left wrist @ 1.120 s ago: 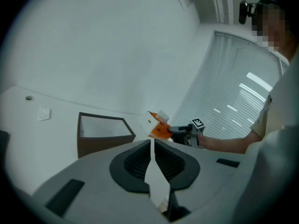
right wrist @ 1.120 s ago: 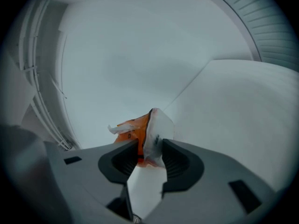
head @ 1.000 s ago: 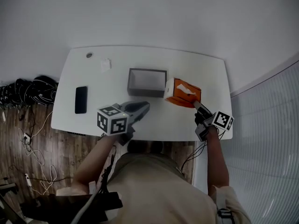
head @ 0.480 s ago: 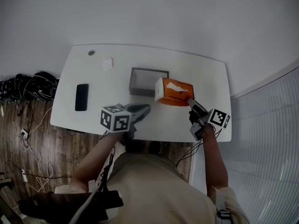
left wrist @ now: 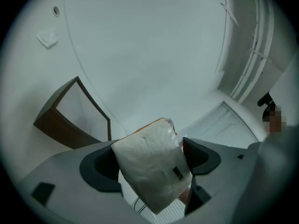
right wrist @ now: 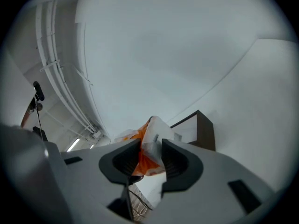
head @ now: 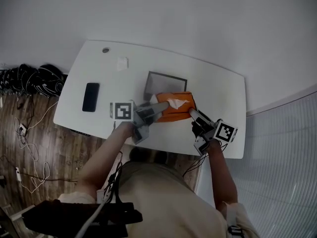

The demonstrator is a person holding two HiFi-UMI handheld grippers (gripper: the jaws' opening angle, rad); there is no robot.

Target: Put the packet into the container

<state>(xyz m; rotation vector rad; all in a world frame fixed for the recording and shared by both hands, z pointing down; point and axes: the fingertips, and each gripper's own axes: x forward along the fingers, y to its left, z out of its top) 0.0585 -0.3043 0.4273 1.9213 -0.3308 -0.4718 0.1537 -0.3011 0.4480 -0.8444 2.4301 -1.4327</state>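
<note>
Reaching in from the table's 6 o'clock edge, both bare forearms converge on one orange packet held off the tabletop.

Left: the left gripper points toward 2 o'clock, marker cube trailing at its 8 o'clock. In the left gripper view its jaws are opening and stand wide, with the packet's white end between them; I cannot confirm the pads pressing on it.

Right: the right gripper points toward 10 o'clock, forearm running down to 5 o'clock. In the right gripper view its jaws are clamped on the packet's crimped edge, which is pinched narrow between the pads.

Count: two grippers, one packet, one container, one phone, one paper scrap.

Phone: dark, flat on the table, well apart at 9 o'clock of the left gripper. Scrap: white, at 11 o'clock of the container.

Container: one dark-walled open box, at 12 o'clock of the packet. Its far interior shows pale floor only. The packet overlaps its 6 o'clock rim in the head view; whether it touches that rim cannot be told. The box also shows at 10 o'clock in the left gripper view and 2 o'clock in the right gripper view.
</note>
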